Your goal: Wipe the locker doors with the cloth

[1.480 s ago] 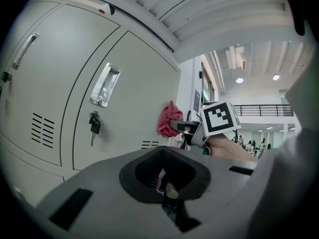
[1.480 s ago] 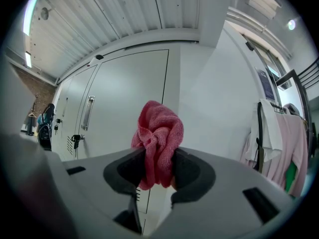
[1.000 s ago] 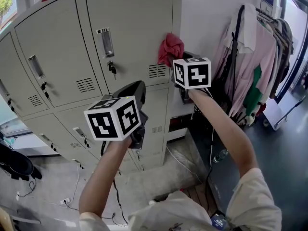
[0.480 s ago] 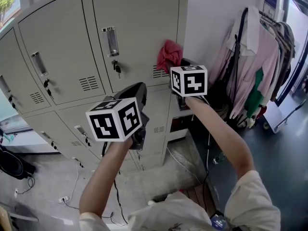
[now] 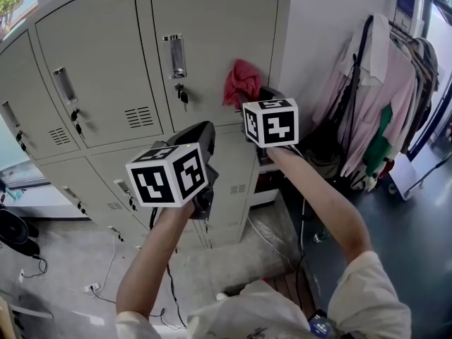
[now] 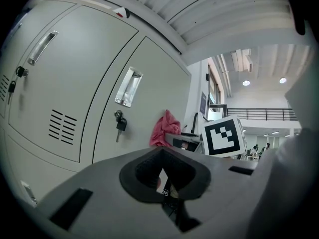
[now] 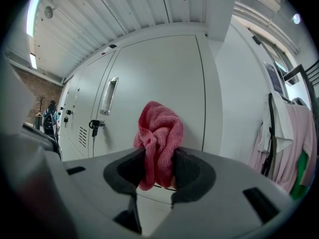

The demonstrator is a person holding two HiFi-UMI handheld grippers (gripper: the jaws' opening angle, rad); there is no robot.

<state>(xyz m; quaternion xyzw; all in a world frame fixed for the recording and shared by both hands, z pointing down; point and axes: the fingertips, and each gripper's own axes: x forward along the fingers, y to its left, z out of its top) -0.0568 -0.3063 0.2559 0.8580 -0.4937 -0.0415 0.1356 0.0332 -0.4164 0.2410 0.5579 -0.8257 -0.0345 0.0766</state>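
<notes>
Item count, head view: three upper locker doors, each with one recessed handle; one red cloth; two grippers.

Left gripper: the jaws meet at the tips with nothing between them. The unit is held off the doors, at 7 o'clock of the cloth.

Right gripper: the jaws are parted only by the thickness of the cloth and are clamped on its lower folds. The bunched top stands out beyond the tips.

Cloth position: at the right edge of the rightmost upper door. One key hangs at 9 o'clock of it.
</notes>
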